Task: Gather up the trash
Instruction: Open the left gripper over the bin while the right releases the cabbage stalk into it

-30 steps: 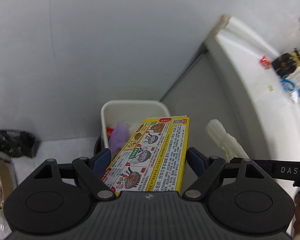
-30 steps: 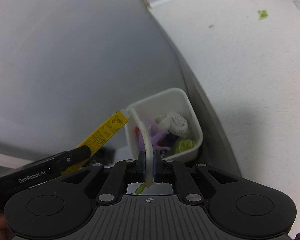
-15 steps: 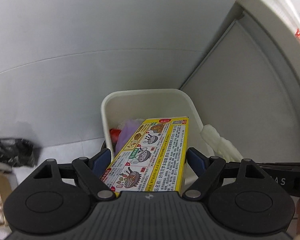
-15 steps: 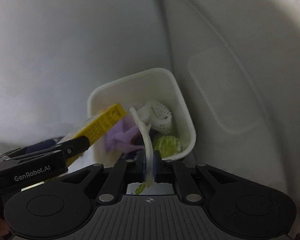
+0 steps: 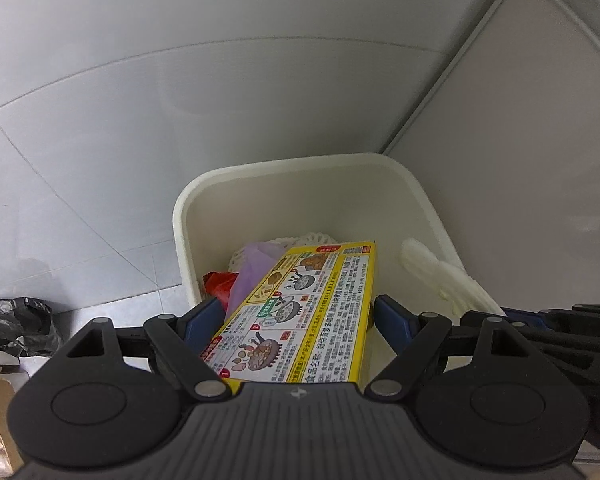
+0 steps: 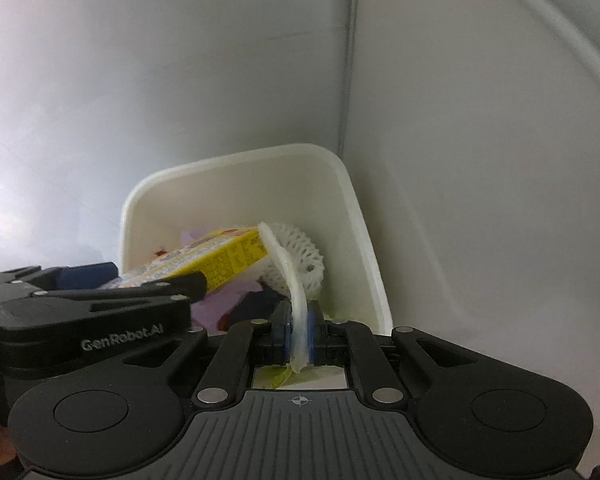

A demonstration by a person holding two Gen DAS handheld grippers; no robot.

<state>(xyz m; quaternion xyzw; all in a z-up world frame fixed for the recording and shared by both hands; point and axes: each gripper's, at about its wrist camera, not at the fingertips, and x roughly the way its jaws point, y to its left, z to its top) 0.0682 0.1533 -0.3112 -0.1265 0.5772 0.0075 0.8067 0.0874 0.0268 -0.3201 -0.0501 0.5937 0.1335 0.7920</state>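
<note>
Left wrist view: the left gripper (image 5: 300,312) clamps a yellow printed cardboard food box (image 5: 300,316) between its blue pads, its far end over the white rectangular plastic waste bin (image 5: 284,200) holding red, purple and white scraps.

Right wrist view: the right gripper (image 6: 299,330), pressed nearly together, pinches a thin white foam strip (image 6: 288,272) above the same bin (image 6: 236,192).

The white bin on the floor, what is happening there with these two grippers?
A person is dropping trash into the white bin. The left gripper holds a yellow food box over the opening, and the right gripper pinches a white foam strip beside it. Both are still gripped. The bin already holds a foam net and purple wrapping.
</note>
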